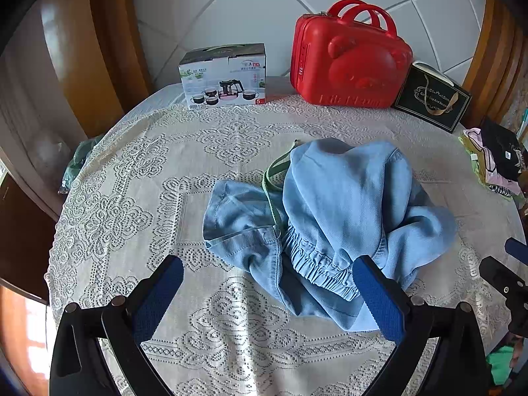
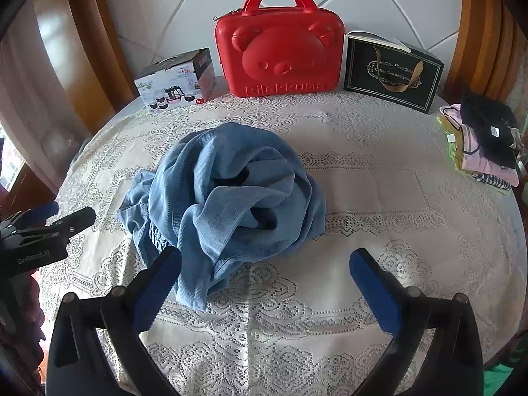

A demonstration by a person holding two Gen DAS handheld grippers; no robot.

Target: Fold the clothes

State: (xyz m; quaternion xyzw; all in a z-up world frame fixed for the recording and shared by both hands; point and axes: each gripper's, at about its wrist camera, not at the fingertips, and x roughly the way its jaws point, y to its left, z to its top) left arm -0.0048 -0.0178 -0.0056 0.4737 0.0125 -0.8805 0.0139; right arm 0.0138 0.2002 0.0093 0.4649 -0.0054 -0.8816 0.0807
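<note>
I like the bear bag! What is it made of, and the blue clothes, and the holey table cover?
The red bear case looks like hard, glossy plastic: it shines and keeps its moulded face. The blue garment seems soft woven cloth, maybe light denim, showing fine ribs and stitched seams. The tablecloth looks like cream lace, with patterned holes.

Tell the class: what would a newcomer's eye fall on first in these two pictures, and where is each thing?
Probably the crumpled blue garment, heaped unfolded mid-table on the lace tablecloth. Next, the bright red bear-face case standing at the back by the wall, between a tea-set box and a black gift bag. Both the left gripper and the right gripper are open, holding nothing.
</note>
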